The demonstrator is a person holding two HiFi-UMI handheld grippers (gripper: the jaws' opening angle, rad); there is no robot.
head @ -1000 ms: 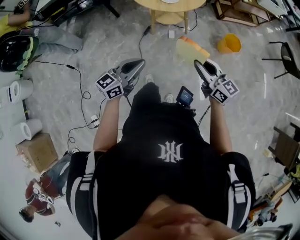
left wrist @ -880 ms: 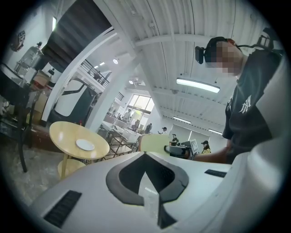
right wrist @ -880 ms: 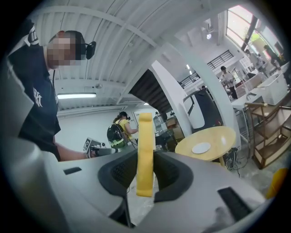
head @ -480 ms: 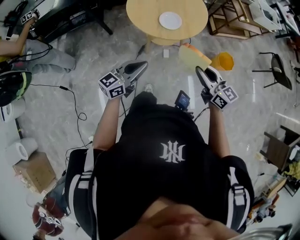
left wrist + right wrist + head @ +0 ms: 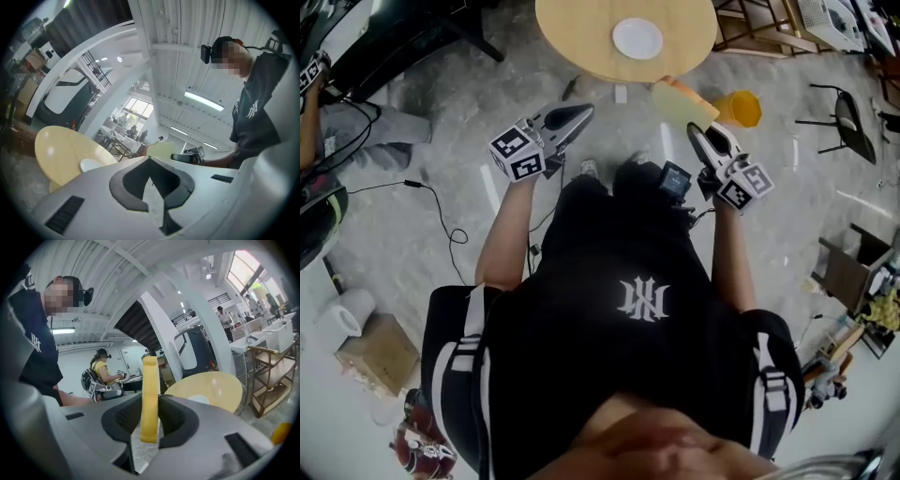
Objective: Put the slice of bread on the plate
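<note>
At head-view left, above the grey mottled floor (image 5: 422,178): left tongs (image 5: 581,113), held level and aimed at the desk. They are clenched tip to tip with nothing in them, and the left gripper view shows the same (image 5: 150,160).

Top centre: round pale wooden desk (image 5: 581,37). A white round plate (image 5: 637,38) lies on it, bare, set toward the desk's right half. The plate also shows in the left gripper view (image 5: 89,164) and the right gripper view (image 5: 202,400).

Right of centre: pale yellow slice of bread with an orange crust edge (image 5: 682,100), off the plate, up in the air just beside the desk's near rim. It stands on edge in the right gripper view (image 5: 150,399).

Right: right tongs (image 5: 698,133), tilted slightly down, clamped on the slice's lower end.

Further right: orange container (image 5: 742,108) on the floor, near the bread.
</note>
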